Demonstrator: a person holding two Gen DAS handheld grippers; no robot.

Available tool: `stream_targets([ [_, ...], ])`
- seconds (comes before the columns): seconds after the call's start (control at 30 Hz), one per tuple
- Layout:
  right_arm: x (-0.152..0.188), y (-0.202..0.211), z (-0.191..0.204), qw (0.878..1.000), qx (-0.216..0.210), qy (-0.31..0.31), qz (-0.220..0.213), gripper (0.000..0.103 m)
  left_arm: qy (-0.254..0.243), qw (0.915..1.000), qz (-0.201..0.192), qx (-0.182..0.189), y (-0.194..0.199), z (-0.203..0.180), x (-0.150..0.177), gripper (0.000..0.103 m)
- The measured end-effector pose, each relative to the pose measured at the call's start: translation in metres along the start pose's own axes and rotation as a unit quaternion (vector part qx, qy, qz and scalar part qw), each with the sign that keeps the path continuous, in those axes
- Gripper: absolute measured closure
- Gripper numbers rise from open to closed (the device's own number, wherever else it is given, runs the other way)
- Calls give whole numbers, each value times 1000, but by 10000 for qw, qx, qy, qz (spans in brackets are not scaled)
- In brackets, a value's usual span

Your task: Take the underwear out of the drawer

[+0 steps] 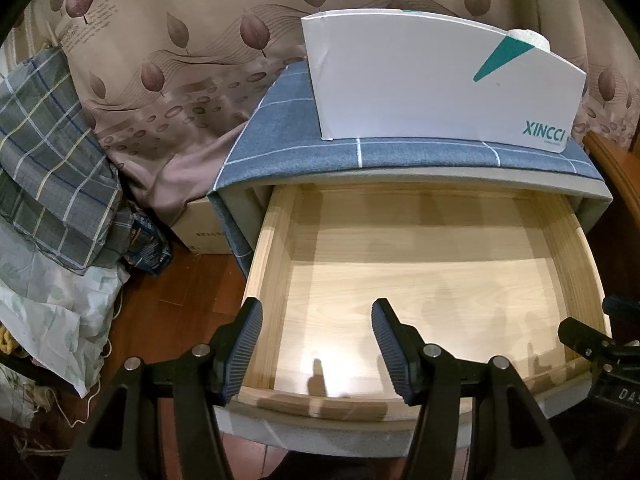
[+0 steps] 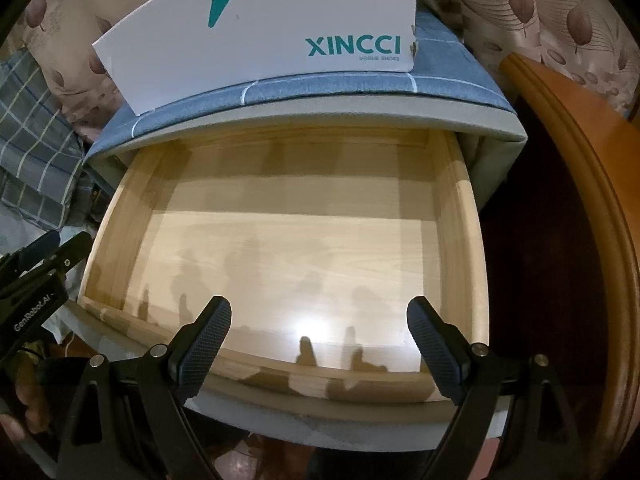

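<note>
While both grippers hang over the front rail of the pulled-out drawer (image 1: 420,264), their fingers stand spread with nothing between them. The left gripper (image 1: 316,340) sits above the front left corner, one ribbed finger (image 1: 246,344) over the left wall and the other over the bare floor of the drawer. The right gripper (image 2: 320,344) is over the front rail nearer the right wall, its fingers (image 2: 208,340) wide apart; the left tool's black body shows at the left edge of the right wrist view, with part of a hand (image 2: 28,404) below it. Inside, the drawer shows only its pale wood bottom, crossed by shadows and a bright glare patch near the front; no underwear can be seen in either view, so where it lies cannot be told.

Past the drawer's back wall, the cabinet top is covered by a blue checked cloth (image 1: 304,136). A white box (image 1: 432,80) printed "XINCCI" with a teal wedge stands on it. To the left of the cabinet, on the wooden floor (image 1: 192,296), lie a cardboard carton (image 1: 200,224) and a heap of plaid bedding (image 1: 52,152). Behind everything hangs a leaf-patterned curtain (image 1: 180,52). An orange-brown wooden frame (image 2: 580,184) runs along the right.
</note>
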State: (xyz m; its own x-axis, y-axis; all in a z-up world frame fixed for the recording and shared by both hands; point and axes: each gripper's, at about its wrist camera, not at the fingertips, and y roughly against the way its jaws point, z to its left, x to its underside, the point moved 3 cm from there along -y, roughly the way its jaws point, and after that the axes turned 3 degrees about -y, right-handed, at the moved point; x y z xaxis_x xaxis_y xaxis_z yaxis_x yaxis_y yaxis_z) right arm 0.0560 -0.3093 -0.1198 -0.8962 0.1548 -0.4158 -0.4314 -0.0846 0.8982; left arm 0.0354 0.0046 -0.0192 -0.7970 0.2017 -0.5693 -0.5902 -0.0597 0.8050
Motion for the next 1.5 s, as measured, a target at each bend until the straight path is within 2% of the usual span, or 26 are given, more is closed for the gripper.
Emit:
stream_targets([
  [1.5,0,-2,0,9999,24,-97,96,15,-119,9999,43,44,-4,-7,0,45],
])
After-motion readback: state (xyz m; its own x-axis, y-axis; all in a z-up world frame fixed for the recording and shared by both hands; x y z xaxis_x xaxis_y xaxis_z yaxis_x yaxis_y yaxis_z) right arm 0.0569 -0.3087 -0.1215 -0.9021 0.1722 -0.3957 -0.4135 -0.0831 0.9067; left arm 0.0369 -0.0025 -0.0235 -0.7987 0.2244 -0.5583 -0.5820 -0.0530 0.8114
